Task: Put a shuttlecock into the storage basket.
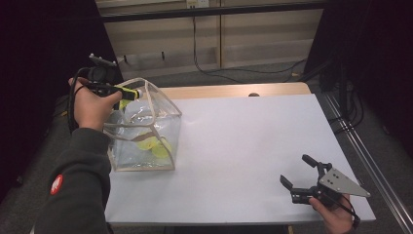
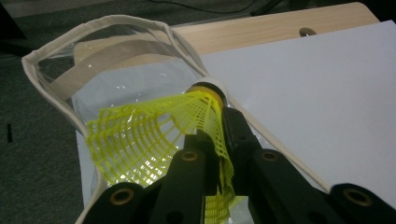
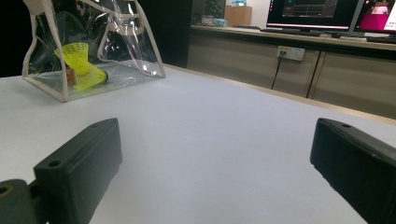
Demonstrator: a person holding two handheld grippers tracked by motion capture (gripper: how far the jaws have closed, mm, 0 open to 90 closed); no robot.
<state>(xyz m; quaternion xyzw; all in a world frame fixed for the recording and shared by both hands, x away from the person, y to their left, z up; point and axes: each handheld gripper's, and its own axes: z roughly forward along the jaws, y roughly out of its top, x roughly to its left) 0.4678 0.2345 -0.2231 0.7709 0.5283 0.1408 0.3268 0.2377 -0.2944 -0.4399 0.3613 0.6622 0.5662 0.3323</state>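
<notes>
White tabletop (image 1: 243,146) lies bare between left hand-held gripper (image 1: 127,92) pinching shuttlecock (image 1: 130,91) over bag rim (image 1: 160,97) and gaping right hand-held gripper (image 1: 299,175).

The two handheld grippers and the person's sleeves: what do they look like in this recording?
The right gripper is black, with two blocky, flat-faced jaws and a grey three-cornered plate bearing small holes on top. The left gripper is black as well, with brass-coloured rivets along its jaw links and a black cable looping from it. The left arm wears a dark grey sleeve with a round red-and-white patch.
</notes>
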